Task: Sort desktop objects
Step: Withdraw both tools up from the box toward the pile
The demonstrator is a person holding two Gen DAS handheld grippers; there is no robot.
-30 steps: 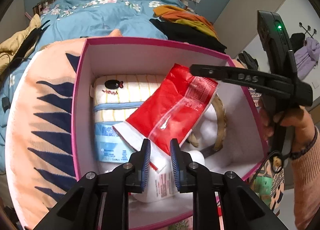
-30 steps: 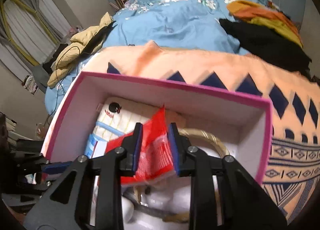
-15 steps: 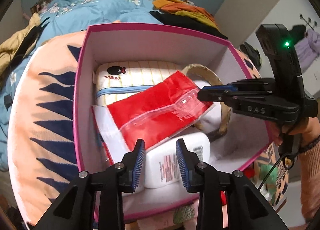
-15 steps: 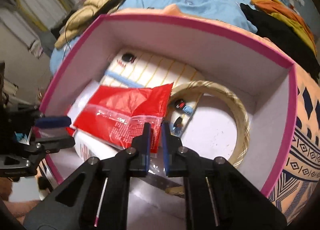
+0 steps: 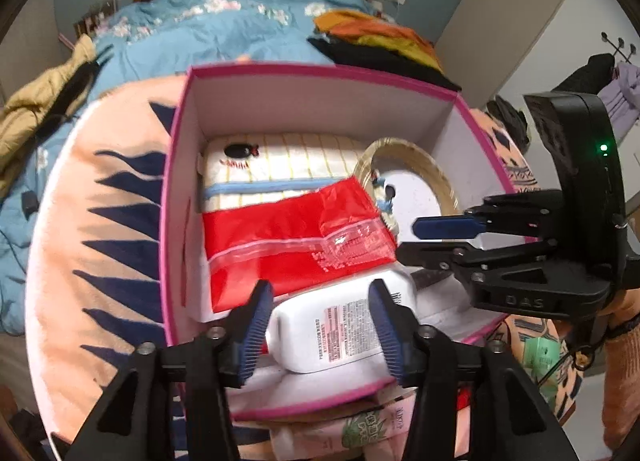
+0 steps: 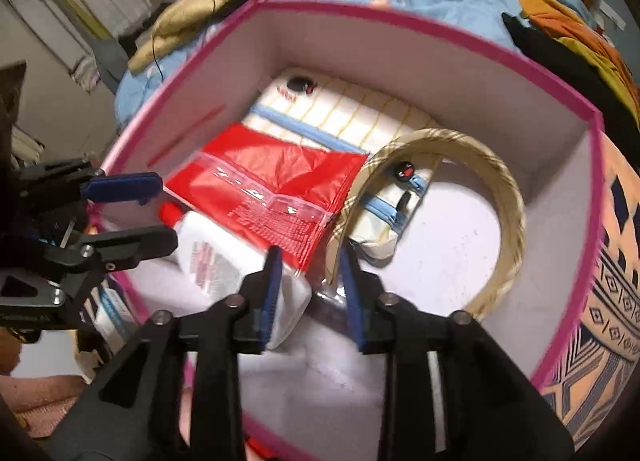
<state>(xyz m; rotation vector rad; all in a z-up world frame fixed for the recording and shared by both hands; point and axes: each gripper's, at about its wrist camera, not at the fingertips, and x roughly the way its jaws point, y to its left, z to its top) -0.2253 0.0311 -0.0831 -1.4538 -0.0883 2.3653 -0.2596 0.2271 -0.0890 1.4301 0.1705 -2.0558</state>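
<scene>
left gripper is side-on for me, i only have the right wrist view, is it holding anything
observer: No. In the left wrist view the left gripper is open, its fingers apart in front of the white bottle, with nothing clamped between them.
operator: ok, anything left outside the box on that side
observer: Yes. A pink and green packet lies outside the pink box, just below its near rim.
</scene>
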